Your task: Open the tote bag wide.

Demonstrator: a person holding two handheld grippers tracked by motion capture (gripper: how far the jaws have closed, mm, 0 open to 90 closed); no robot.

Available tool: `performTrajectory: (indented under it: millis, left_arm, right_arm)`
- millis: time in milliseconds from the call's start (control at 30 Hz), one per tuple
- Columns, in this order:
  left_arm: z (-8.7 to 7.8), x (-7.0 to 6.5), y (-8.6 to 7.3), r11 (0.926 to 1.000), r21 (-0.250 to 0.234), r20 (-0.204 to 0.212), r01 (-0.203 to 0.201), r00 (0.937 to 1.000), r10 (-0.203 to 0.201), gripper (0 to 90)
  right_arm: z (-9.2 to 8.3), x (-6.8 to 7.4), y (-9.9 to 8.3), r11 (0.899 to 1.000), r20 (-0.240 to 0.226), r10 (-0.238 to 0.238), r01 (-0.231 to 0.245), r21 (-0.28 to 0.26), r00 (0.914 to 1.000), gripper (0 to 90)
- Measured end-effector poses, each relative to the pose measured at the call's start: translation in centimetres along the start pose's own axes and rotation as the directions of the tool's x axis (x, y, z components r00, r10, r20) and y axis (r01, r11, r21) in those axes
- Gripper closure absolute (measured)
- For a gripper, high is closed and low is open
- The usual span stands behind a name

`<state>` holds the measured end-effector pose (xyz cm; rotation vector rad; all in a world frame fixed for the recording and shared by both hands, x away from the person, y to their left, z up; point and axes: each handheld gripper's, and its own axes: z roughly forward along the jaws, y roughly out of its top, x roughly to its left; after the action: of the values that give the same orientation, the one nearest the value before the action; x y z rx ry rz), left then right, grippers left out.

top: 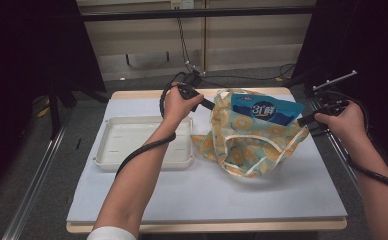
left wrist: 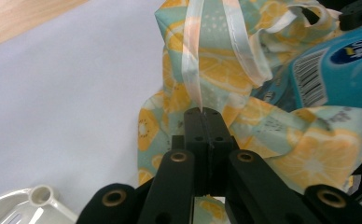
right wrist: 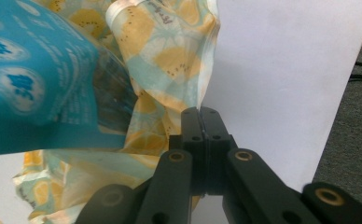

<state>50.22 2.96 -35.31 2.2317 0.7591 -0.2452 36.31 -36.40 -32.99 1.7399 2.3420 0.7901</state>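
Note:
A cloth bag (top: pixel 247 145) printed with orange slices lies on the white table mat, right of centre. A blue packet (top: pixel 264 111) sticks out of its top. My left gripper (top: pixel 213 106) is at the bag's left top edge. In the left gripper view its jaws (left wrist: pixel 206 112) are shut on the bag's pale handle strap (left wrist: pixel 191 60), with the blue packet (left wrist: pixel 342 70) behind. My right gripper (top: pixel 300 121) is at the bag's right edge. In the right gripper view it (right wrist: pixel 200 111) is shut on the hem of the bag (right wrist: pixel 170 51), beside the blue packet (right wrist: pixel 30 84).
A white plastic tray (top: pixel 132 137) sits on the mat left of the bag, and its corner (left wrist: pixel 16 210) is in the left gripper view. The white mat (top: pixel 207 195) stretches toward the near table edge. Dark frames and cables stand behind and to the right.

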Motion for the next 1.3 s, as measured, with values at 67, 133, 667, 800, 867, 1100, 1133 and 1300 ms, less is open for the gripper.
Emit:
performTrajectory:
  millis: [67,133,667,800,867,1100,1133,1300]
  left_arm:
    - [0.2,0.4,-0.3,0.9999,0.007,-0.008,0.011,0.9999,-0.011,90.0]
    - [0.4,0.7,-0.5,0.9998,0.012,-0.012,0.018,0.9998,-0.018,90.0]
    - [0.6,2.7,-2.2,0.9976,0.021,-0.041,0.066,0.997,-0.065,90.0]
    - [0.7,2.6,-2.4,0.9969,0.011,-0.017,0.078,0.9968,-0.078,90.0]
    - [0.6,2.4,-2.3,0.9978,0.018,-0.016,0.063,0.9979,-0.063,90.0]
    - [0.4,1.6,-2.0,0.9989,0.01,-0.012,0.045,0.9989,-0.045,90.0]
    - [0.4,1.5,-1.9,0.9991,0.006,-0.011,0.042,0.9991,-0.042,90.0]
    - [0.5,1.4,-1.7,0.9994,0.011,-0.007,0.032,0.9995,-0.032,90.0]
  right_arm:
    - [0.3,-0.2,-0.2,1.0,0.005,0.001,-0.001,-0.002,1.0,90.0]
    - [0.5,-0.3,-0.4,1.0,0.002,0.003,-0.003,0.0,1.0,90.0]
    - [1.8,-0.7,-1.3,0.999,0.01,0.02,-0.02,0.025,0.9997,90.0]
    - [1.7,-0.6,-1.2,1.0,-0.006,0.014,-0.014,0.012,0.9999,85.0]
    - [1.5,-0.6,-1.2,1.0,0.001,0.002,-0.002,-0.001,1.0,80.2]
    - [0.8,0.0,-0.7,1.0,-0.017,-0.015,0.015,-0.017,0.9997,64.3]
    - [0.7,0.1,-0.6,1.0,-0.009,-0.011,0.011,-0.017,0.9999,62.1]
    - [0.9,0.4,0.0,0.999,-0.022,-0.022,0.022,-0.024,0.9995,55.0]
